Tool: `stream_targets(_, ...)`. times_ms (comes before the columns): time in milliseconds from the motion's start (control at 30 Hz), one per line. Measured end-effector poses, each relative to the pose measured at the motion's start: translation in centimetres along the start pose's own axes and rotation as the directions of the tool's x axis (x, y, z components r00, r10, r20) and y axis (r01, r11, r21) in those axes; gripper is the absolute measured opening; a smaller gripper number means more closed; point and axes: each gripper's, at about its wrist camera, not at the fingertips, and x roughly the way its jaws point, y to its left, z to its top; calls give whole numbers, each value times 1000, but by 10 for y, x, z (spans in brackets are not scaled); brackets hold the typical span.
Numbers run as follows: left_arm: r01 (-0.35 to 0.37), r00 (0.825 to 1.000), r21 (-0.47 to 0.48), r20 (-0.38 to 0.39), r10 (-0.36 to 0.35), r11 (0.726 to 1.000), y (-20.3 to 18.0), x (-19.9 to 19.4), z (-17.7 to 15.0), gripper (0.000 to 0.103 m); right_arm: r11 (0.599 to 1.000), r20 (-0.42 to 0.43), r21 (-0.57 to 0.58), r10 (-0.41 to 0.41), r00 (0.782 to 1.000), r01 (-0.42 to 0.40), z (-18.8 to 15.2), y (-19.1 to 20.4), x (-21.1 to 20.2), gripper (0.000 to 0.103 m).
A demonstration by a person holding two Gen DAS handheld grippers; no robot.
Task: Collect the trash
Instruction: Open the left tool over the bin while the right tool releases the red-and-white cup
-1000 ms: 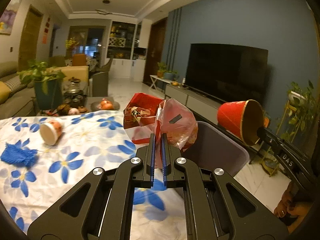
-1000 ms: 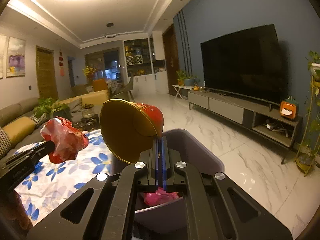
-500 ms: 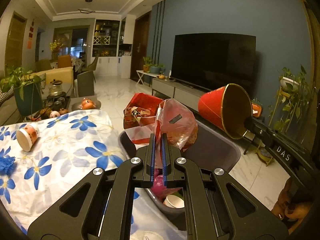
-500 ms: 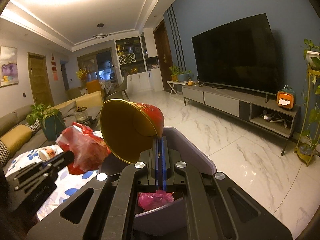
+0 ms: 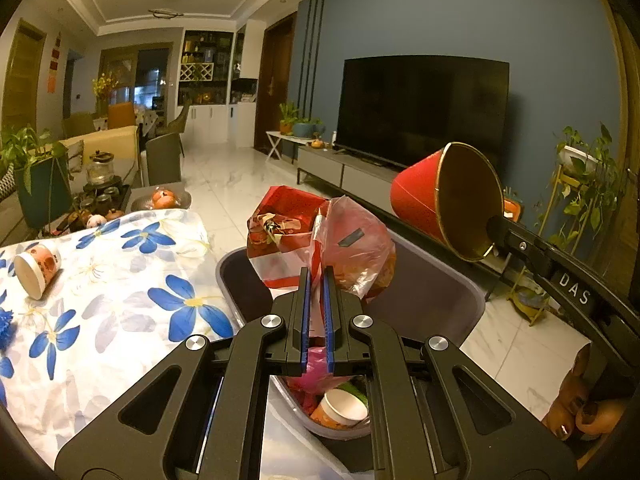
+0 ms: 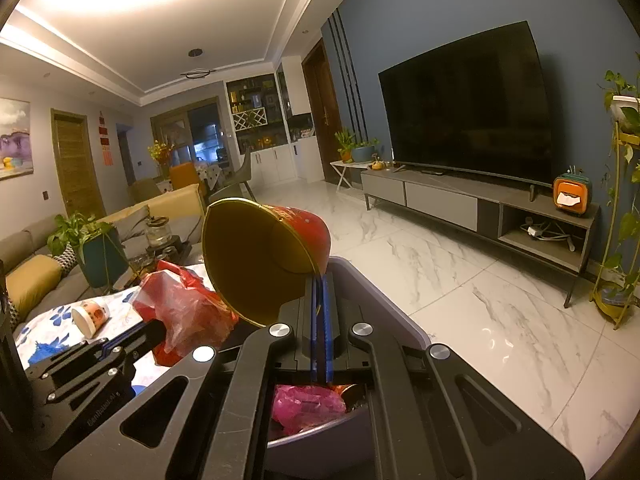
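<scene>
Right tool (image 6: pixel 320 280) clamps red cup (image 6: pixel 280 256), mouth leftward | left tool (image 5: pixel 316 276) pinches red bag (image 5: pixel 320 236) above bin (image 5: pixel 452 292)

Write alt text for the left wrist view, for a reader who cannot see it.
The left gripper is shut on a red plastic bag of trash above a grey bin already holding a paper cup. To the right, the right gripper holds a red paper bucket; another paper cup lies on the floral tablecloth.
</scene>
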Motion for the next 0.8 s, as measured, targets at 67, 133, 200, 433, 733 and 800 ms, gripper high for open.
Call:
stream_targets(67,5,1000,-3,-3,-5,1000,0,2,-1,5,1000,-2,1,-1,1000,1,0,1,1,3)
stream_targets(133,5,1000,-5,-6,-5,1000,1,4,-1,6,1000,-1,5,4,1000,-4,0,1,2,4)
stream_targets(200,16,1000,-7,-13,-16,1000,2,7,-2,6,1000,-5,12,9,1000,-9,0,-1,5,4)
stream_targets(433,-2,1000,-24,-19,1,1000,14,10,-8,57,1000,12,29,-1,1000,1,1,-6,-1,32)
stream_targets(733,-89,995,-76,29,92,993,40,-21,-13,82,1000,27,26,7,1000,-7,-3,0,-16,54)
stream_targets(800,-114,992,-80,39,117,990,45,-32,-15,84,999,28,24,21,999,-21,-6,6,-21,58)
